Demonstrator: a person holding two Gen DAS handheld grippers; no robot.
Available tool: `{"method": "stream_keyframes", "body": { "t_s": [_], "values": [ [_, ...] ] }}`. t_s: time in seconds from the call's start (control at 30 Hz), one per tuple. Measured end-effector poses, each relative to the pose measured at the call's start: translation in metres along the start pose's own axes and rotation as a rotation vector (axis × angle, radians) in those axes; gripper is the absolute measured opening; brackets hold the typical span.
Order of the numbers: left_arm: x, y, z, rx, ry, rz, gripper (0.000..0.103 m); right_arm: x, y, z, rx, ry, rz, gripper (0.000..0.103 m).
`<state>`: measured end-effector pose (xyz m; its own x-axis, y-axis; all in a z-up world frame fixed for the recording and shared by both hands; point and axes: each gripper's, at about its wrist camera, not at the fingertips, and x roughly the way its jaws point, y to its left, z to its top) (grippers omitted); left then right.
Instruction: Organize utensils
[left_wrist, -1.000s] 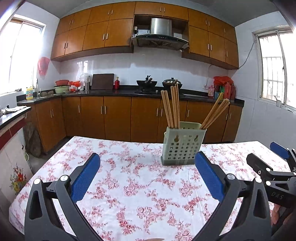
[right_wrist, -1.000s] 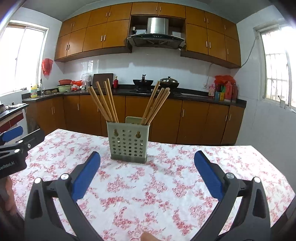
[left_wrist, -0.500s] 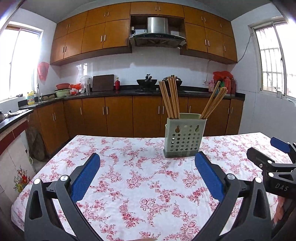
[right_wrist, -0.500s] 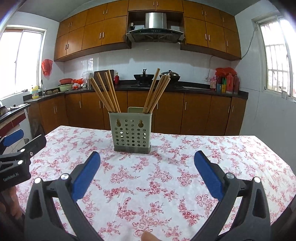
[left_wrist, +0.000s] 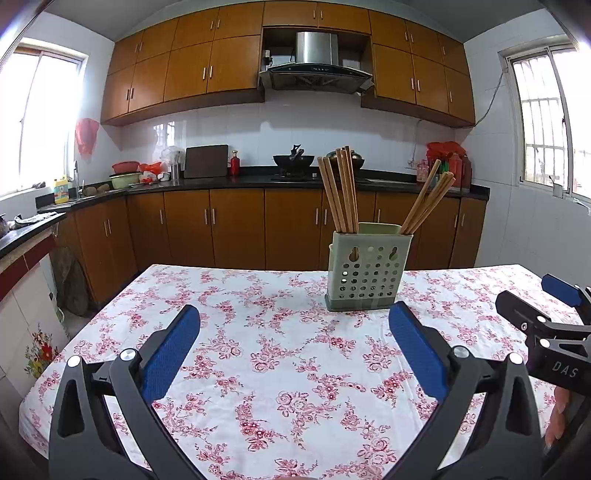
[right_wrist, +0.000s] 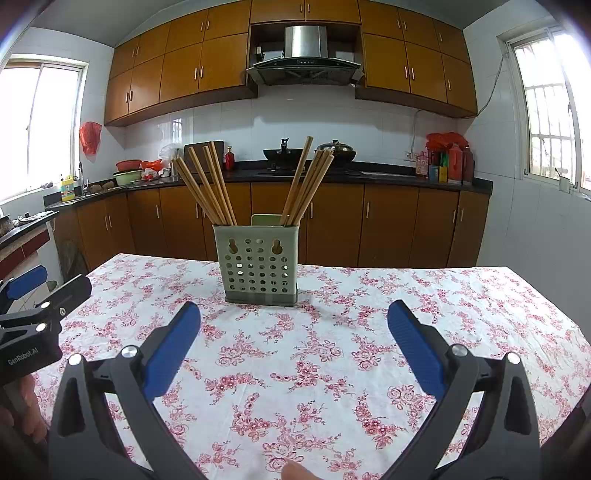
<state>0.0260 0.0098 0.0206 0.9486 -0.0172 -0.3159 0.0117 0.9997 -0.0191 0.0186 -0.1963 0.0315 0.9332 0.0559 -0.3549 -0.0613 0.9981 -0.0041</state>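
Left wrist view: we hold the left gripper (left_wrist: 294, 323) with fingers spread wide apart, gripping nothing, above the floral tablecloth (left_wrist: 280, 354). Our right gripper (right_wrist: 294, 319) is likewise spread and empty. The utensil holder (right_wrist: 260, 264) stands upright on the cloth ahead, chopsticks (right_wrist: 207, 186) leaning in its two compartments.

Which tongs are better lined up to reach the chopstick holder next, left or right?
Right, probably. The right tongs frame the chopstick holder almost dead centre, whereas it sits off to the right between the left tongs. Both are open and empty.
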Motion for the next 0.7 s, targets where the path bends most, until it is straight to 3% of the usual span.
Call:
{"method": "stream_keyframes", "body": {
  "t_s": [0.7],
  "values": [
    [0.0016,-0.003,-0.0004,0.0,0.008,-0.005,0.101,0.0008,-0.0037,-0.0014,0.01,0.003,-0.004,0.099]
  ]
}}
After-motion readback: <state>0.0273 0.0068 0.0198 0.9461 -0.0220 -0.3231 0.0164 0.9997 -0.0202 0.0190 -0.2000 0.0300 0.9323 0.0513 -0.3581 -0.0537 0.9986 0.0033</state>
